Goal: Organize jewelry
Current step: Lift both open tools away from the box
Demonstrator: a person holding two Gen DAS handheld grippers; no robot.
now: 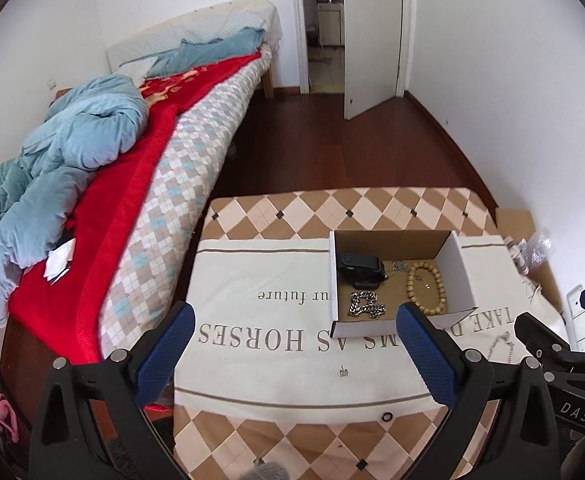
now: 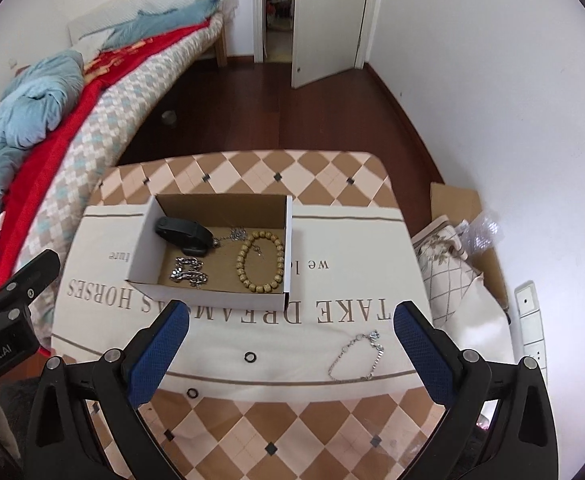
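- Jewelry lies partly in an open cardboard box [image 2: 212, 280] on the tabletop [image 2: 332, 184]: a wooden bead bracelet [image 2: 259, 261], a chunky silver chain [image 2: 189, 271], a black watch [image 2: 182, 234] and a thin chain [image 2: 234, 235].
- Outside the box, a fine silver bracelet [image 2: 356, 356] and two small black rings [image 2: 249, 357] [image 2: 192, 393] rest on the printed cloth [image 2: 332, 312].
- Left tongs [image 1: 294, 324] are spread wide, gripping nothing.
- Right tongs [image 2: 290, 322] likewise gape empty, above the cloth.
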